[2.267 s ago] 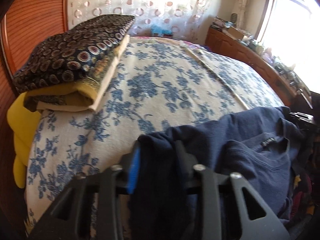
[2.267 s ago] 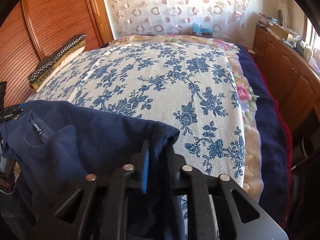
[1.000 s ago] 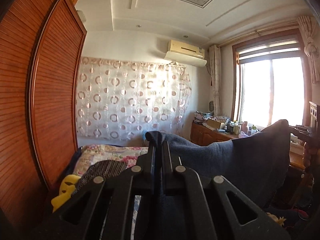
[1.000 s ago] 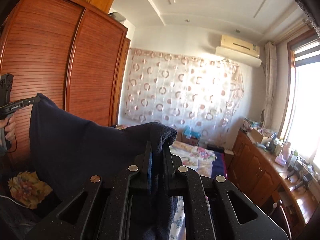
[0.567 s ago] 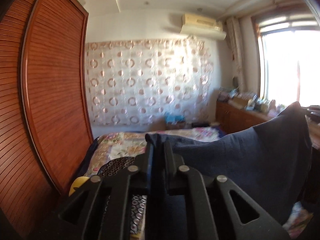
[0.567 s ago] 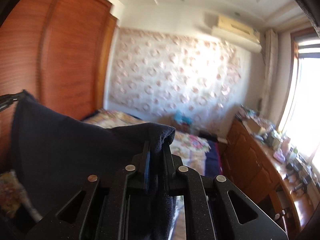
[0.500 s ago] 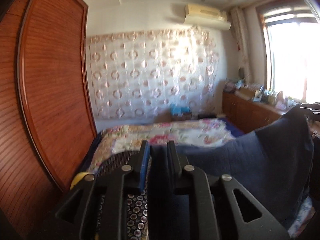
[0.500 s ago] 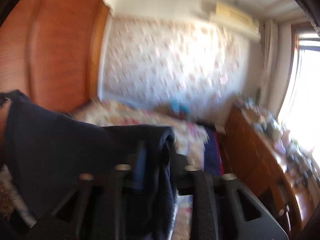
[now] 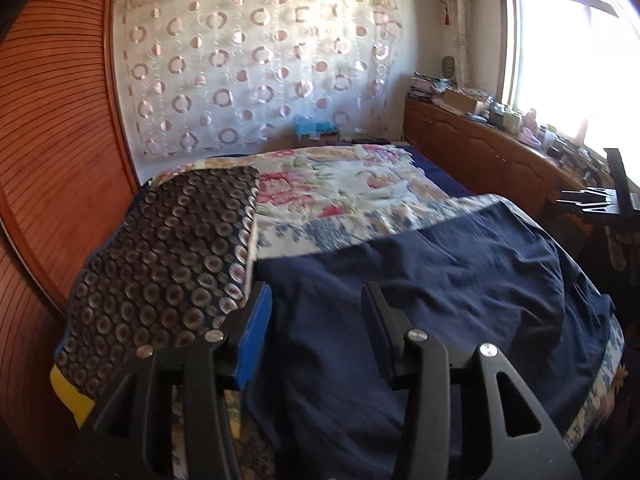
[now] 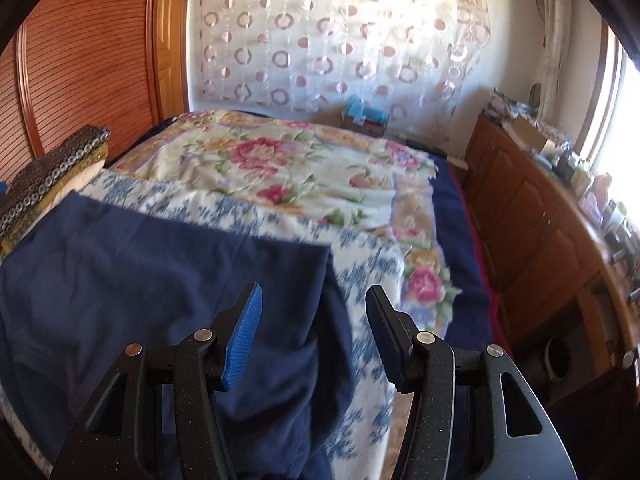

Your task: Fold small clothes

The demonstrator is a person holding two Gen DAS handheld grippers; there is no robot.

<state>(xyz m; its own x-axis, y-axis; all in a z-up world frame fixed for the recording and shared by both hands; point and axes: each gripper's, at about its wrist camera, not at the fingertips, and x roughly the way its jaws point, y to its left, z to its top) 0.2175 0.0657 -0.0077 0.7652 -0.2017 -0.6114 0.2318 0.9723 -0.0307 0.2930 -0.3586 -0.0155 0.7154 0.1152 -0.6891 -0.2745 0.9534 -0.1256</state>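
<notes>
At the bottom of the left wrist view the left gripper point(image 9: 316, 332) stands with its jaws apart, having just been opening; the navy garment point(image 9: 440, 300) lies loose between and below them, not pinched. Likewise the right gripper point(image 10: 314, 332) has just been opening, jaws apart over the garment's right edge (cloth under them, unclamped). The garment is spread across the blue-flowered sheet point(image 10: 360, 264) in mid-frame. At centre left sits a folded patterned stack point(image 9: 168, 264). Beyond, a floral quilt point(image 10: 280, 168), then the circle-print curtain point(image 9: 256, 60) at top.

Both wrist views close, angled down; share bed point(image 9: 344, 184), curtain point(image 10: 340, 32).
</notes>
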